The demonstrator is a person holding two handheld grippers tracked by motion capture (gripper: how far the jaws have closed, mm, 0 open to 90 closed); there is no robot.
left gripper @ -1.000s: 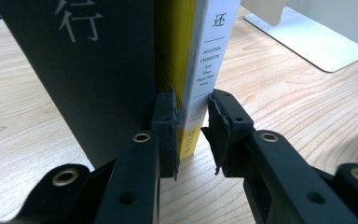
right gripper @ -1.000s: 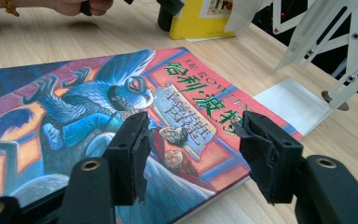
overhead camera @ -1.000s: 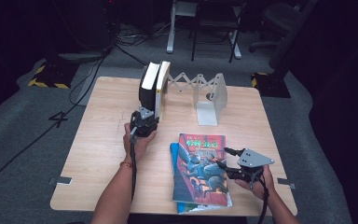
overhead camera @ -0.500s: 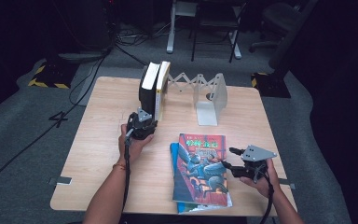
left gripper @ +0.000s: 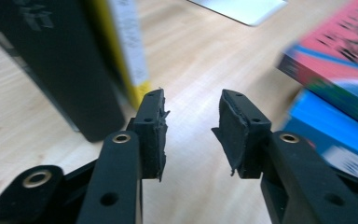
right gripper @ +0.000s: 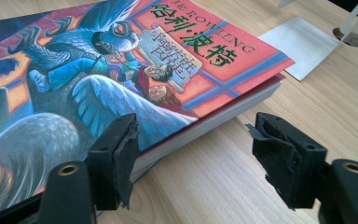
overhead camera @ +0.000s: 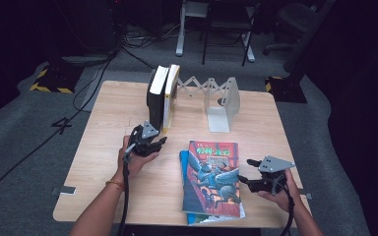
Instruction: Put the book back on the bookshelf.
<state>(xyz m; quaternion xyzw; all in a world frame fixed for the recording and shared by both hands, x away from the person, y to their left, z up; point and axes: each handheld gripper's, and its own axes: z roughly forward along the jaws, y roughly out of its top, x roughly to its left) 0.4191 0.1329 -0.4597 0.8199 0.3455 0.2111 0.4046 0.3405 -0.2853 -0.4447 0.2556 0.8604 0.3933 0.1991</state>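
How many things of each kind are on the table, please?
Upright books: 2
Flat books: 2
Folding bookend rack: 1
Total: 5

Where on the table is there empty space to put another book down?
The widest bare wood lies left of the two upright books and the left gripper, out to the table edge. A smaller patch sits between the metal bookend and the right edge. It is crowded near the front, where the stacked flat books meet the right gripper.
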